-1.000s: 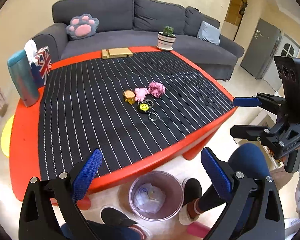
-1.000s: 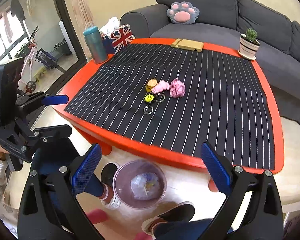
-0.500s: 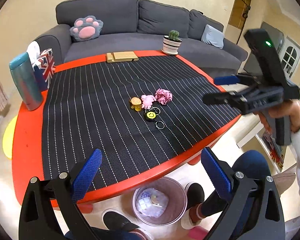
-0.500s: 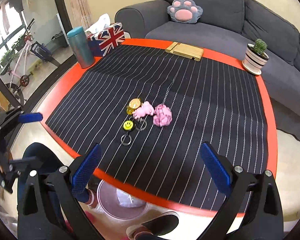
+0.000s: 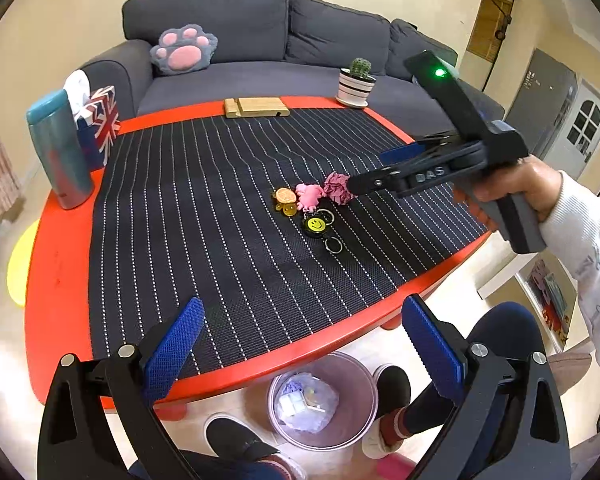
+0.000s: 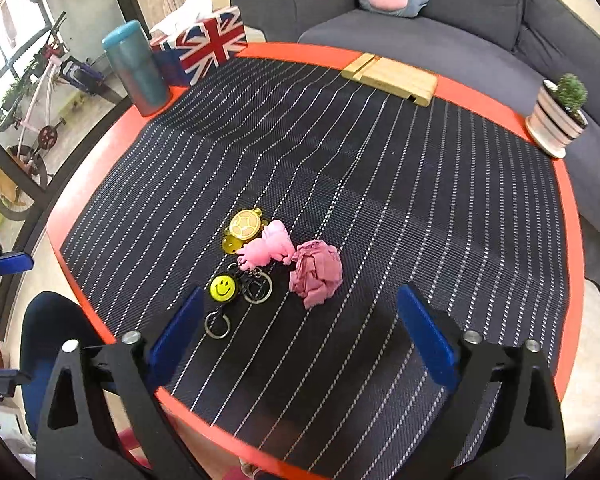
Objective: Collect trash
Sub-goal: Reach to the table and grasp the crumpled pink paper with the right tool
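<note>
A crumpled pink paper ball (image 6: pixel 317 271) lies on the striped black mat (image 6: pixel 380 200), next to a bunch of keychains (image 6: pixel 246 264). It also shows in the left wrist view (image 5: pixel 338 188). My right gripper (image 6: pixel 300 332) is open and empty, hovering just in front of the ball; in the left wrist view its fingers (image 5: pixel 370 182) sit right beside the ball. My left gripper (image 5: pixel 304 356) is open and empty over the table's near edge. A clear trash bin (image 5: pixel 322 398) holding scraps stands on the floor below the table edge.
On the red table (image 5: pixel 60 264) stand a teal tumbler (image 5: pixel 58 152), a Union Jack tissue box (image 5: pixel 100 128), a wooden stand (image 5: pixel 256 107) and a potted cactus (image 5: pixel 358 84). A grey sofa (image 5: pixel 260 40) is behind. My legs and shoes are beside the bin.
My right gripper has moved from beside the table over the mat, closing in on the pink paper ball. My left gripper has shifted slightly forward and up.
</note>
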The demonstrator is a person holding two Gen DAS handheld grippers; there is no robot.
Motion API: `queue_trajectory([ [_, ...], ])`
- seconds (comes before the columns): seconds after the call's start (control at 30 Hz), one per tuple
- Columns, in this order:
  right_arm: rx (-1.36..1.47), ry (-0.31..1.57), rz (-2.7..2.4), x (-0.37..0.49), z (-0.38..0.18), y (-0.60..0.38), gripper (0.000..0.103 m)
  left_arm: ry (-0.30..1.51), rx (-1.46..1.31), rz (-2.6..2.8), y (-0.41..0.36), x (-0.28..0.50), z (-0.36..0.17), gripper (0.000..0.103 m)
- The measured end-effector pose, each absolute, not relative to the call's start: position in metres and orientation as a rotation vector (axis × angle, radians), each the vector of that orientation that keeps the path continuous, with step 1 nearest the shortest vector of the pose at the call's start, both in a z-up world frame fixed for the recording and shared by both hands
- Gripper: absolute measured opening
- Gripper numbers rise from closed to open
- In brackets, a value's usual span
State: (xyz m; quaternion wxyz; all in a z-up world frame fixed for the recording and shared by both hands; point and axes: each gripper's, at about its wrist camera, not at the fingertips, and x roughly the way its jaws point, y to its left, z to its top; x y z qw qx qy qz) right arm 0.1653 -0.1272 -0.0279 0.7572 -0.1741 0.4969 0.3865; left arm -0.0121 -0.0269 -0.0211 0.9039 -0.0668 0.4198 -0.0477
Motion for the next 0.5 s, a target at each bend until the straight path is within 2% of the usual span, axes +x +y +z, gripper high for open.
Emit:
queue_trajectory([
  [0.13,-0.392,1.110,0.843,0.173,-0.042,-0.119,0.076,0.876,-0.143,-0.101,-0.026,-0.011,-0.024,0.095],
  [0.2,-0.397,1.119,0.844,0.175,-0.047,-0.116,0.067,0.876,-0.144,-0.102,-0.026,-0.011,-0.025,0.095],
  [0.33,-0.406,1.137,0.834,0.179,-0.054,-0.114,0.055,0.878,-0.151,-0.104,-0.026,-0.011,-0.026,0.095],
  [0.4,-0.410,1.139,0.828,0.179,-0.056,-0.114,0.042,0.880,-0.152,-0.106,-0.026,-0.011,-0.028,0.095],
  [0.5,-0.412,1.137,0.824,0.180,-0.057,-0.115,0.028,0.882,-0.152,-0.108,-0.026,-0.012,-0.029,0.095],
])
